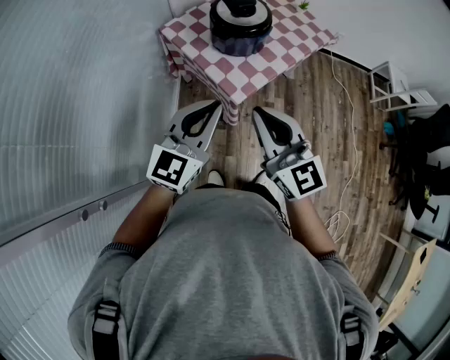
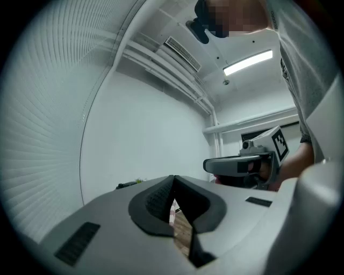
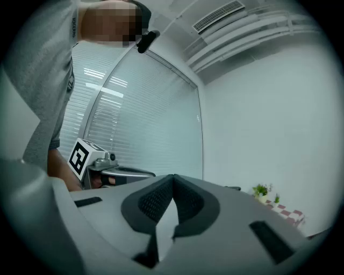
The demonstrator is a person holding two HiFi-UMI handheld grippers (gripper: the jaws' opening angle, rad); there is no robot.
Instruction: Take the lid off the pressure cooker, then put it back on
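A dark pressure cooker (image 1: 240, 26) with its black-knobbed lid (image 1: 240, 10) on top stands on a small table with a red-and-white checked cloth (image 1: 271, 53) at the top of the head view. My left gripper (image 1: 215, 107) and right gripper (image 1: 257, 112) are held side by side in front of my chest, short of the table's near corner. Both are shut with nothing between the jaws. In the left gripper view the left gripper (image 2: 173, 180) has its tips together, and the right gripper's marker cube (image 2: 279, 140) shows beside it. The right gripper (image 3: 173, 179) looks the same in its own view.
A white blind-covered wall (image 1: 77, 105) runs along the left. Wooden floor (image 1: 330, 126) lies around the table, with a white cable (image 1: 347, 176) trailing across it. A white stool (image 1: 394, 88), dark clutter (image 1: 422, 162) and a wooden board (image 1: 411, 281) stand at the right.
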